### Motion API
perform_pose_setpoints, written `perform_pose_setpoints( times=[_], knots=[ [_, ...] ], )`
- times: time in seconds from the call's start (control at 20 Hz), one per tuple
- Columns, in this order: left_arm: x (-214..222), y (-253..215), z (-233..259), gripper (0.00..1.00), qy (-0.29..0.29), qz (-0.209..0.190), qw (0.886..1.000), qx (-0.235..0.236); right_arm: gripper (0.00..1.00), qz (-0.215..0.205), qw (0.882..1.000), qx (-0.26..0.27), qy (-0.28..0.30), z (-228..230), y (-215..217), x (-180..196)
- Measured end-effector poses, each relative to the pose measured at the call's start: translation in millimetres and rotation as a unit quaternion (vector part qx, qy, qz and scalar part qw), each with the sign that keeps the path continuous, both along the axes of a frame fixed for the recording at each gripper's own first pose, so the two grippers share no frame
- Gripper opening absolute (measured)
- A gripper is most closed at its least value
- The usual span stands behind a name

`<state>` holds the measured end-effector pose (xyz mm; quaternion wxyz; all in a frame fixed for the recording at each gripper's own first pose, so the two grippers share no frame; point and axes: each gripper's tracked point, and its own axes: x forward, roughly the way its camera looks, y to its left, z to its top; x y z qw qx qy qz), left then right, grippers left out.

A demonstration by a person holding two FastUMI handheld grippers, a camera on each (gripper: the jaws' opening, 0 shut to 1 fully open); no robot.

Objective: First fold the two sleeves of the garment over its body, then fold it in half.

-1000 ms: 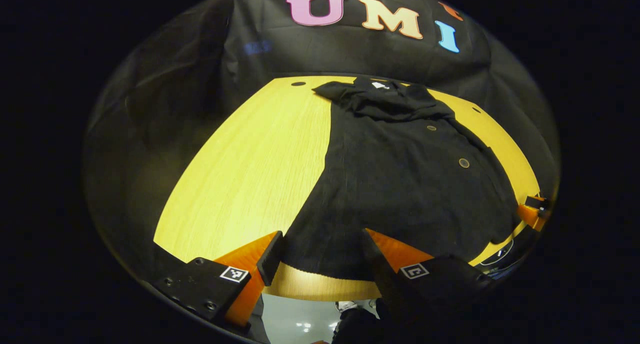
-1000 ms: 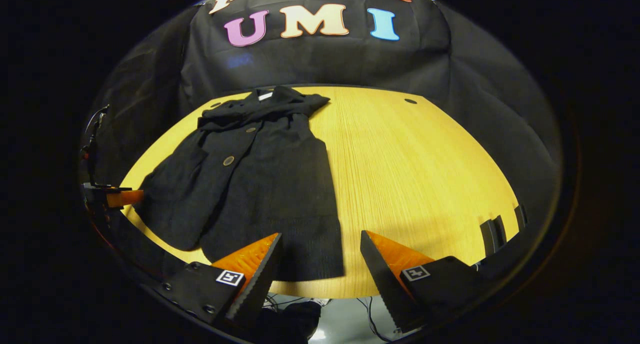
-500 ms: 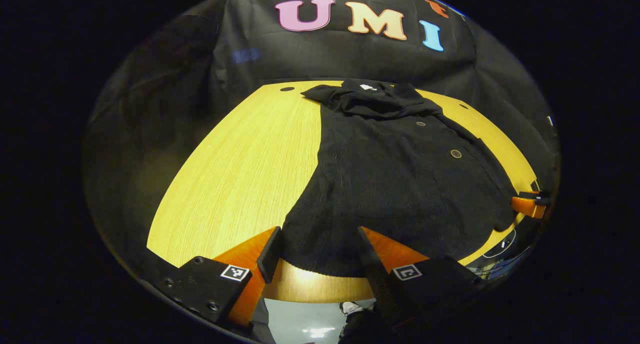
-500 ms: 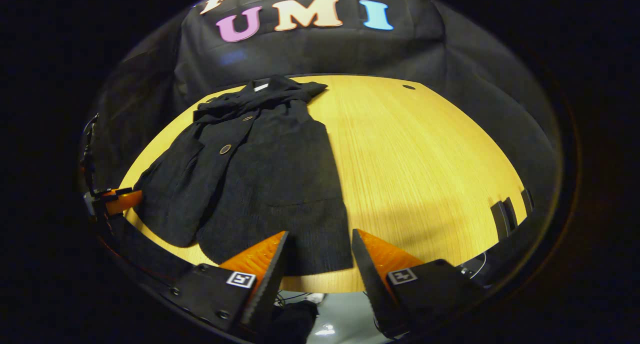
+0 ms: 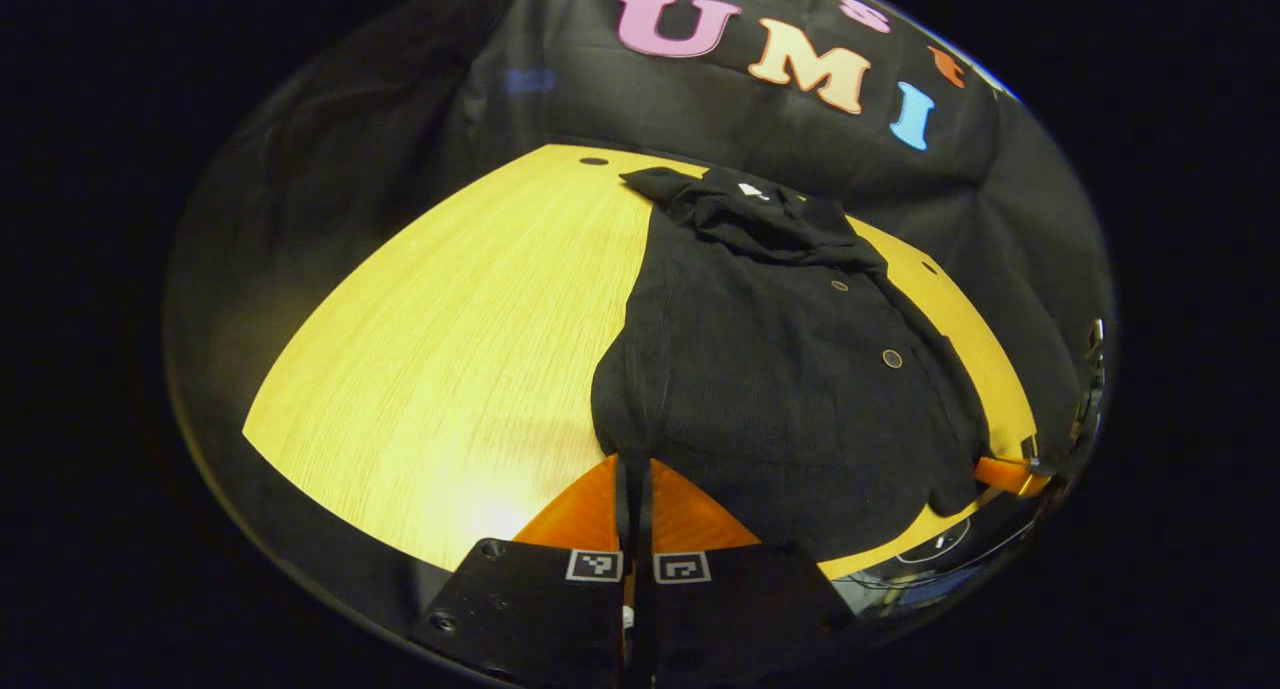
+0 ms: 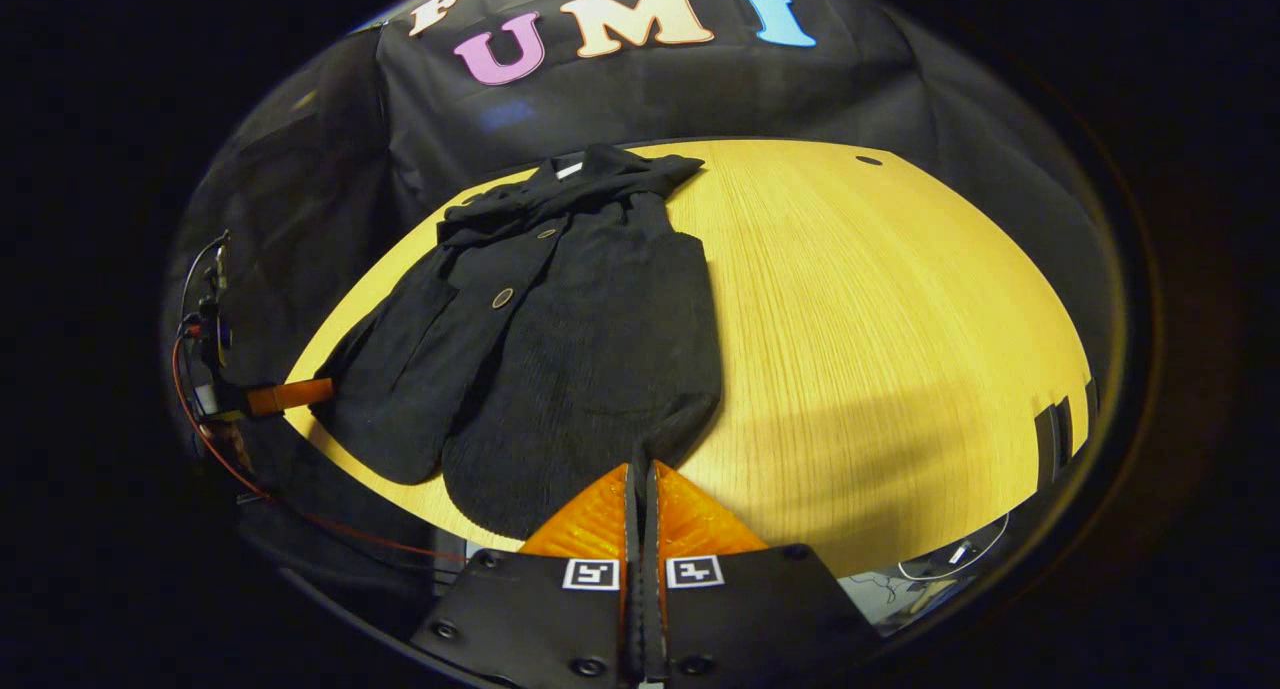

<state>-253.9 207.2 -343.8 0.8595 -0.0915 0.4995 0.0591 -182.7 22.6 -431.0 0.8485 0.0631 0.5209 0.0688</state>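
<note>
On table (image 5: 440, 349), both grippers (image 5: 634, 464) (image 6: 641, 469) pinch garment's (image 5: 790, 369) near hem.

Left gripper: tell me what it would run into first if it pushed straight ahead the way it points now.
The left gripper, jaws closed on the near hem of the black jacket, would plough straight into that jacket's body lying on the wooden table. Beyond it lies the bunched collar, though depth is hard to judge.
</note>
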Motion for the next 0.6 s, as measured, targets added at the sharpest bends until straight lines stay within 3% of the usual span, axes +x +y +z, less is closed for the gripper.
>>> perform_pose_setpoints(
  times=[0.45,0.6],
  knots=[
    [3.8,-11.6,26.1,0.0,-0.003,0.019,0.999,0.036,0.03,0.048,0.998,0.029,-0.028,23.0,-5.3,6.7],
    [9.9,-23.0,46.6,0.0,-0.01,-0.008,0.999,0.049,0.03,0.064,0.996,0.031,-0.048,42.6,-4.4,18.0]
  ],
)
